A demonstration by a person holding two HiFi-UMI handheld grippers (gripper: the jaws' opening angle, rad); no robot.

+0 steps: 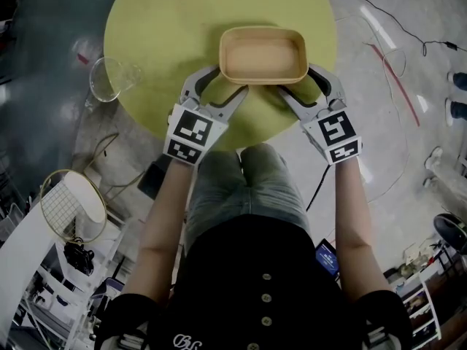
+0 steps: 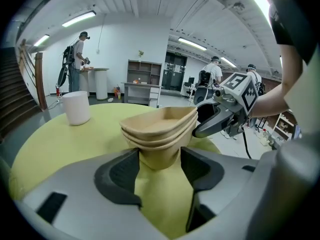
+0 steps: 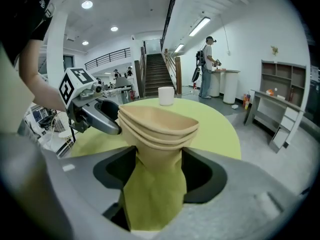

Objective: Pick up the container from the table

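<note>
1. Straddling the near left corner of the container (image 1: 263, 53), the left gripper (image 1: 228, 81) has one jaw along the container's left wall and the other along its near wall.
2. In the left gripper view the left gripper (image 2: 160, 169) has its jaws set wide, with the tan corner of the container (image 2: 160, 126) between them. Both dark pads lie against its lower walls, pinching it.
3. The right gripper (image 1: 298, 79) mirrors this at the near right corner, with one jaw on the right wall and one on the near wall.
4. In the right gripper view the right gripper (image 3: 159, 171) likewise has its jaws wide apart and pinching the corner of the container (image 3: 157, 126), a pad touching each side.
5. The container is tan, rectangular with rounded corners, and open on top. From the side it shows three stacked rims. It sits on the round yellow-green counter (image 1: 146, 20), near the counter's near edge.
6. Each gripper view shows the other gripper across the container: the right gripper (image 2: 210, 126) and the left gripper (image 3: 100, 119).
7. A white cup (image 2: 76, 107) stands at the far side of the counter, well apart from the container.
8. A clear glass jug (image 1: 109, 79) shows at the counter's left edge, and cables (image 1: 394, 64) lie on the floor to the right.
</note>
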